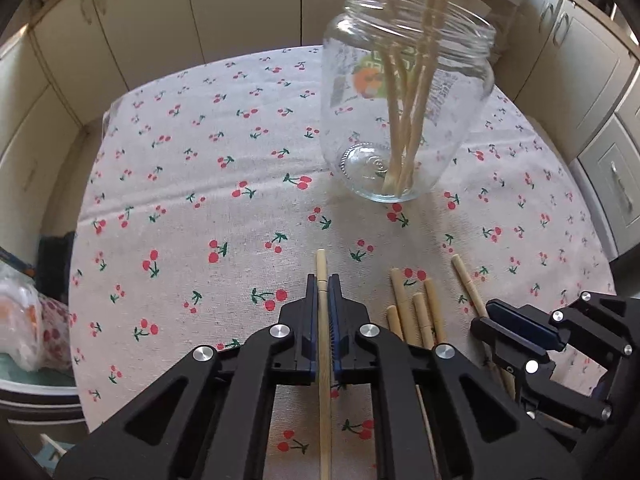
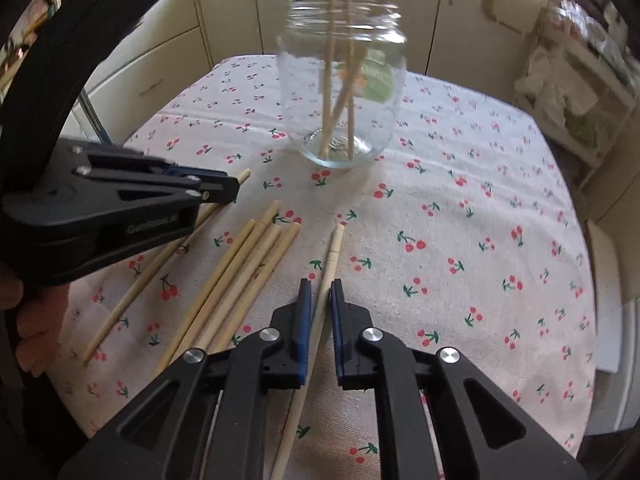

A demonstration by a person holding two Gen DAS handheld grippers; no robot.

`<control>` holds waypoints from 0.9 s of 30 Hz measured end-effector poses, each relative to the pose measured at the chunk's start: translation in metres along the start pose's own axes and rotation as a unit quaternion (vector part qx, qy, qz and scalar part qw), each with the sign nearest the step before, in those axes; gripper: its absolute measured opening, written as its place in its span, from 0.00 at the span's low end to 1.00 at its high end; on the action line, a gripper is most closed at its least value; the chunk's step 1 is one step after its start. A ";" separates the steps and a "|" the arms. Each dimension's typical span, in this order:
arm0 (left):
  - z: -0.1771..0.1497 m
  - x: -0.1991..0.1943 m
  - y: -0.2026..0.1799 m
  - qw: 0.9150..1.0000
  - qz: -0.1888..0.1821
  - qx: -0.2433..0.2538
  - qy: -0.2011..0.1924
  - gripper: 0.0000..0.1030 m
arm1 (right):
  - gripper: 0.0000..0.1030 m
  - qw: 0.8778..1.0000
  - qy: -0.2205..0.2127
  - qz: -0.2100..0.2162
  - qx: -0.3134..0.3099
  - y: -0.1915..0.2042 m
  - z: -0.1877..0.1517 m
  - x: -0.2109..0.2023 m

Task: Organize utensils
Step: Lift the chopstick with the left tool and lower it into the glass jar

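A clear glass jar [image 1: 404, 120] [image 2: 344, 80] stands upright on the cherry-print tablecloth [image 1: 200, 200] and holds several bamboo chopsticks. My left gripper [image 1: 323, 284] [image 2: 236, 184] is shut on one chopstick [image 1: 322, 360] [image 2: 152, 272], whose thick end pokes out past the fingertips. My right gripper [image 2: 320, 286] [image 1: 484, 316] is shut on another chopstick [image 2: 334, 248] [image 1: 466, 280] that runs slantwise between its blue pads. Several loose chopsticks [image 1: 416, 316] [image 2: 248, 272] lie side by side on the cloth between the two grippers. Both grippers are well short of the jar.
Cream cupboards [image 1: 140, 20] stand beyond the far table edge, and drawers [image 1: 612, 184] to the right. A plastic bag [image 1: 24, 320] sits off the table's left side. Cluttered shelves [image 2: 572, 92] are at the far right. A hand [image 2: 28, 320] holds the left gripper.
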State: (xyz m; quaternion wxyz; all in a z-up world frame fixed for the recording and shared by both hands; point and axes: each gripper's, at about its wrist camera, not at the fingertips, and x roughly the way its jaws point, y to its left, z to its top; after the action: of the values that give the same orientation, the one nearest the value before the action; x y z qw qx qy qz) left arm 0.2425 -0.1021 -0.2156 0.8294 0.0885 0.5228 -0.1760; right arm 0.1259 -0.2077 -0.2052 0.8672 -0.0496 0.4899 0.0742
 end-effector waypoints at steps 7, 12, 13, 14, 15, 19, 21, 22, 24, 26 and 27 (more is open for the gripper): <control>0.008 -0.054 0.028 0.991 -0.056 -0.076 -0.093 0.05 | 0.06 0.997 -0.003 0.043 0.058 -0.022 -0.010 -0.005; 0.036 -0.129 0.039 0.958 -0.105 -0.106 -0.244 0.05 | 0.06 0.985 -0.010 0.105 0.140 -0.046 -0.011 -0.005; 0.041 -0.138 0.041 0.952 -0.108 -0.109 -0.264 0.05 | 0.06 0.980 -0.019 0.116 0.159 -0.052 -0.011 -0.008; 0.046 -0.148 0.041 0.945 -0.112 -0.113 -0.286 0.05 | 0.06 0.977 -0.027 0.125 0.170 -0.055 -0.011 -0.011; 0.052 -0.158 0.042 0.937 -0.113 -0.120 -0.310 0.05 | 0.06 0.974 -0.033 0.129 0.182 -0.058 -0.011 -0.014; 0.073 -0.176 0.034 0.913 -0.096 -0.141 -0.372 0.05 | 0.06 0.963 -0.050 0.153 0.216 -0.066 -0.012 -0.020; 0.080 -0.177 0.028 0.905 -0.087 -0.147 -0.390 0.05 | 0.06 0.959 -0.050 0.160 0.227 -0.071 -0.012 -0.019; 0.084 -0.177 0.027 0.901 -0.079 -0.153 -0.399 0.05 | 0.06 0.956 -0.050 0.169 0.235 -0.072 -0.015 -0.018; 0.091 -0.173 0.023 0.893 -0.067 -0.161 -0.415 0.05 | 0.06 0.953 -0.046 0.172 0.244 -0.074 -0.018 -0.013; 0.098 -0.169 0.019 0.883 -0.050 -0.173 -0.433 0.05 | 0.06 0.949 -0.046 0.180 0.253 -0.075 -0.022 -0.010; 0.101 -0.170 0.017 0.880 -0.043 -0.177 -0.440 0.05 | 0.06 0.947 -0.047 0.184 0.258 -0.077 -0.025 -0.009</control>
State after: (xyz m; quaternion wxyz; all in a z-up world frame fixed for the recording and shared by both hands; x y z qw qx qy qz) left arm 0.2673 -0.0859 -0.0194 0.9674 -0.1688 0.1302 -0.1370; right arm 0.1141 -0.2877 -0.2094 0.8438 0.2700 0.4515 0.1060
